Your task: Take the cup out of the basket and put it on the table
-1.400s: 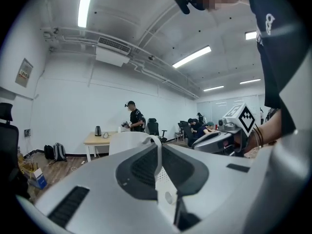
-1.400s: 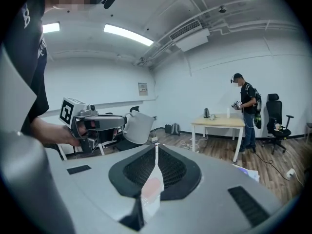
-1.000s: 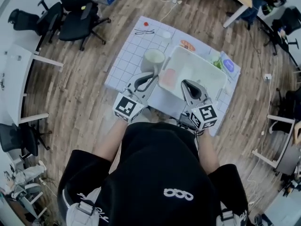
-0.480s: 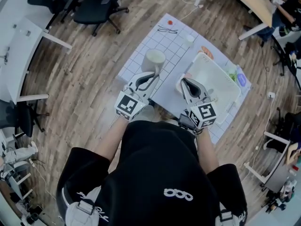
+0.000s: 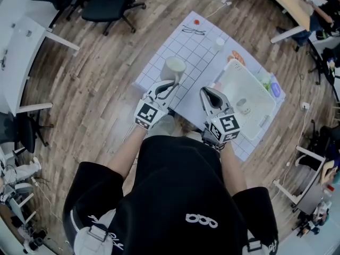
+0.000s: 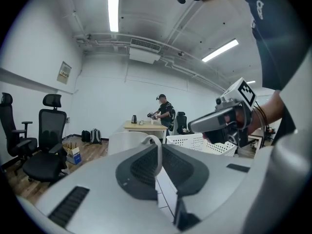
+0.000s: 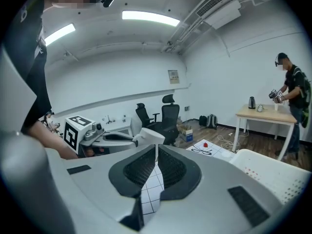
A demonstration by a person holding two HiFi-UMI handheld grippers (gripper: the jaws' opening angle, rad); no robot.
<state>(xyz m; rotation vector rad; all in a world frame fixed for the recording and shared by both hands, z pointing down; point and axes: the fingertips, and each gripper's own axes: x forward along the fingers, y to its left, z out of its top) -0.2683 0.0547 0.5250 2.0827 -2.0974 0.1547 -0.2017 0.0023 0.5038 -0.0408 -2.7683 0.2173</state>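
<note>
We're looking down at a low counter [image 5: 197, 48] covered in a white grid mat, with the white basket [image 5: 237, 84] taking up its right half. The cup [image 5: 173, 67] is out of the basket now, over the left part of the mat, though we can't tell if its base is touching down. Our left tool [image 5: 169, 86] is pinching the cup's handle [image 6: 154, 143] between its pads. Our right tool [image 5: 206, 93] is hovering by the basket's near-left edge, jaws pressed together on nothing.
</note>
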